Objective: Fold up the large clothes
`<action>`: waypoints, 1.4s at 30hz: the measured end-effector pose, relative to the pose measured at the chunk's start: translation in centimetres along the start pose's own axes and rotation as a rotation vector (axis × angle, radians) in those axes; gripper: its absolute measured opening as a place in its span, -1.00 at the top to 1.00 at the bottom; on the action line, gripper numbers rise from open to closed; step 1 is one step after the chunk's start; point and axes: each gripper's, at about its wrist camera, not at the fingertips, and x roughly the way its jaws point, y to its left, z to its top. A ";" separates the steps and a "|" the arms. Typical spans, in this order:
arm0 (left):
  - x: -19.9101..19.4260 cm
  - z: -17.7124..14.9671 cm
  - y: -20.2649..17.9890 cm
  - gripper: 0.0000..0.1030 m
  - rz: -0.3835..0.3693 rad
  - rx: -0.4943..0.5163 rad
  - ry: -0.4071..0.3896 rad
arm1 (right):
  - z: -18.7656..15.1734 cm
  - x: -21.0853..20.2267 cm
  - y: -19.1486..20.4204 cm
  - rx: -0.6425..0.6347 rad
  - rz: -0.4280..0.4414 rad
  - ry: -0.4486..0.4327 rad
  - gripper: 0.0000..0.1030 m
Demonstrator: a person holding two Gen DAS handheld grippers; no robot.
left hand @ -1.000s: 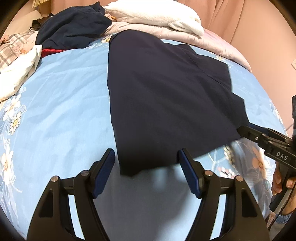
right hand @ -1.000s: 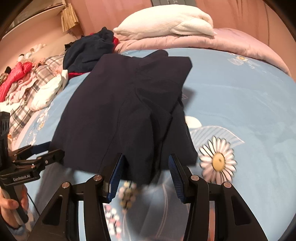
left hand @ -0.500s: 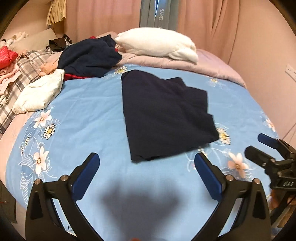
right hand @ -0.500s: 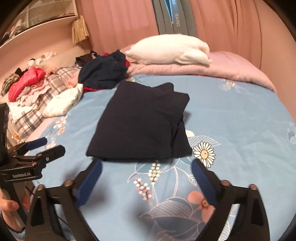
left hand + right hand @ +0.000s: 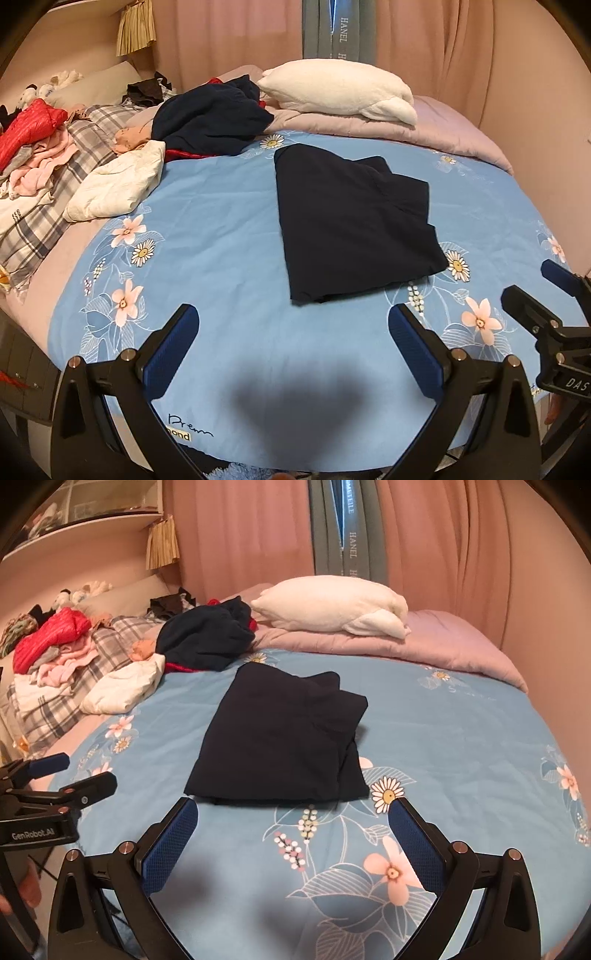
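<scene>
We cannot make out what kind of garment the folded dark navy garment (image 5: 351,225) is: its folds read only as faint ridges in near-black cloth, and any collar or sleeve is lost in the shade. It lies flat on the middle of the blue floral bedsheet (image 5: 221,229), apart from both tools. The bottom of each view is taken up by black finger frames, and a soft shadow blurs the sheet between them. Printed lettering at the sheet's near edge is cut off.

From the left wrist view we see the left gripper (image 5: 293,345) with its blue ribbed pads spread wide and nothing between them, and at the far right edge the right gripper (image 5: 543,284), only partly in frame, its two tips parted. The right wrist view shows the right gripper (image 5: 293,829) fully, jaws wide and empty, and the left gripper (image 5: 70,773) at the left edge, tips apart, with a slice of the person's hand (image 5: 22,886) below it. This view also shows the garment (image 5: 280,753) as a stepped stack, its right side layered.

Behind it sit a fluffy white pillow (image 5: 340,92) on a quilted mauve duvet (image 5: 424,129), a crumpled navy heap (image 5: 210,118), a puffy cream jacket (image 5: 118,184), and a plaid and red laundry pile (image 5: 40,140)
</scene>
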 end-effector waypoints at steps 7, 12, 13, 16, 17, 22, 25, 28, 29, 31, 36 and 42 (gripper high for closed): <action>-0.2 -0.4 -0.4 -0.99 0.003 -0.001 -0.001 | -0.5 0.1 -0.1 0.038 0.007 0.014 -0.98; -0.3 -0.5 -0.5 -0.99 -0.006 -0.006 0.003 | -0.7 -0.2 0.3 0.032 -0.006 0.015 -0.98; -0.3 -0.5 -0.5 -0.99 -0.008 -0.005 0.006 | -0.7 -0.2 0.3 0.031 -0.004 0.016 -0.98; -0.4 -0.7 -0.7 -0.99 0.004 -0.006 0.005 | -0.8 -0.3 0.5 0.022 -0.001 0.015 -0.98; -0.4 -0.7 -0.8 -0.99 0.008 -0.007 0.003 | -0.8 -0.3 0.5 0.020 0.000 0.013 -0.98; -0.6 -0.8 -0.7 -0.99 0.015 -0.006 0.000 | -0.8 -0.2 0.6 0.018 0.001 0.019 -0.98; -0.8 -0.9 -0.9 -0.99 0.017 -0.006 -0.004 | -0.8 -0.2 0.5 0.018 0.004 0.017 -0.98; -0.8 -0.9 -1.0 -0.99 0.018 -0.004 -0.005 | -0.8 0.0 0.6 0.016 0.005 0.022 -0.98; -0.8 -0.9 -0.9 -0.99 0.018 -0.004 -0.005 | -0.8 0.0 0.6 0.016 0.005 0.024 -0.98; -0.8 -0.9 -0.9 -0.99 0.020 -0.004 -0.005 | -0.9 -0.1 0.7 0.016 0.004 0.024 -0.98; -0.8 -0.9 -0.9 -0.99 0.023 -0.003 -0.004 | -0.9 -0.1 0.8 0.016 0.006 0.021 -0.98; -0.9 -1.0 -1.0 -0.99 0.019 0.000 -0.005 | -1.0 -0.1 0.9 0.015 0.004 0.024 -0.98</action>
